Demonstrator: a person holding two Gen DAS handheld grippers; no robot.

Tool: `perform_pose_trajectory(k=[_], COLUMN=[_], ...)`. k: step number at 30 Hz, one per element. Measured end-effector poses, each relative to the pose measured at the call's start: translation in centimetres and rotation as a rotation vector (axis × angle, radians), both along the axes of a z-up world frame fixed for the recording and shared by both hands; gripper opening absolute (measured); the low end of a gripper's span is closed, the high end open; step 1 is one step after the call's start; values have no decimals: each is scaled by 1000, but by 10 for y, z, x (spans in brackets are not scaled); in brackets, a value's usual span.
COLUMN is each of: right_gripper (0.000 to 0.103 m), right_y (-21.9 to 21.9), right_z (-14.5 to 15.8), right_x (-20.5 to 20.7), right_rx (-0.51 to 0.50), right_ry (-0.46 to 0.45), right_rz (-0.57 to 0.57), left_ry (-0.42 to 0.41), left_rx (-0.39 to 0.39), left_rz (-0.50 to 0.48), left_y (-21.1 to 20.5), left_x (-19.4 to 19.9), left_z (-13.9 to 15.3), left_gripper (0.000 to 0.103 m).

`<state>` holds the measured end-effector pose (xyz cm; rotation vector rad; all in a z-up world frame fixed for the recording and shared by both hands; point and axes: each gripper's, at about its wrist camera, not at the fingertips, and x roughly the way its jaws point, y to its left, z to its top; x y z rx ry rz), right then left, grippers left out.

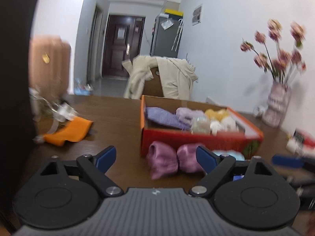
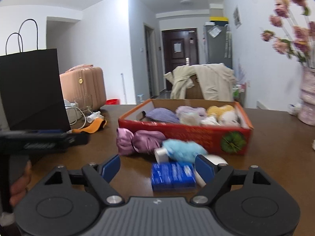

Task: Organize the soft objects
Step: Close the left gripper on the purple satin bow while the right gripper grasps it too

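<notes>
A brown table [image 2: 275, 129] is seen with a red box [image 2: 196, 133] full of soft stuff on it. A pink satin pouch [image 1: 173, 161] lies just in front of the box. Both the left gripper [image 1: 157, 157] and right gripper [image 2: 157, 167] are spread wide, nothing pinched.

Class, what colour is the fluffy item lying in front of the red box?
Light blue fluffy item, clearest in the right wrist view.

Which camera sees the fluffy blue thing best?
The right wrist view. There the fluffy blue thing lies in plain sight in front of the red box, only a bit blurred. In the left wrist view just a pale blue sliver peeks out behind a gripper finger.
</notes>
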<state>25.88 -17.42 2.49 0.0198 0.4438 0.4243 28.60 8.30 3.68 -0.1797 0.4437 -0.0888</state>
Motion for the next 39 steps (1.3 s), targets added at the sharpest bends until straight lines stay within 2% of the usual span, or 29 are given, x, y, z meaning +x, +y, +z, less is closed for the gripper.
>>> perform_pose_trajectory(k=[3,5,7,9,12,13,15,17,22,27,29,32,33,35,37,39], right_gripper=[78,64,60,57,50,49,49,49,39,37,19,9,9,6,5,5], right_y=[15,23,30,36,47,52,61,65,68,70,70,79,82,81,76,72], right_z=[-1,-5,-10,-17,-32,-38,-49,-50,-50,-53,-53,-53,-52,-45,-29,-9], right_x=[49,79,107,131,153,153,145,134,129,133,132,125,122,119,106,81], right_rx=[41,71,96,110,80,61,-14,-54,-88,-121,-109,-146,-162,-143,-94,-92], right_ry=[46,90,130,158,212,215,185,150,149,172,183,130,116,106,97,29], right_rz=[17,28,27,7,3,8,16,27,74,100,130,135,129,126,131,135], left_ry=[79,130,144,164,173,170,159,161,162,156,144,123,118,116,73,7], left_rx=[-154,-197,-204,-200,-209,-206,-197,-205,-143,-101,-76,-33,-24,-10,-33,-26], left_rz=[29,35,16,-20,-52,-63,-91,-116,-136,-149,-155,-145,-138,-110,-99,-98], left_y=[16,21,22,21,24,25,24,22,14,8,4,-3,-4,-6,-6,-8], left_x=[55,75,82,81,73,71,67,67,63,62,60,54,51,42,20,-11], left_z=[-15,-27,-40,-56,-69,-69,-69,-70,-68,-68,-66,-65,-63,-54,-36,-12], left_gripper=[74,66,63,49,48,46,35,31,29,26,24,20,19,18,18,18])
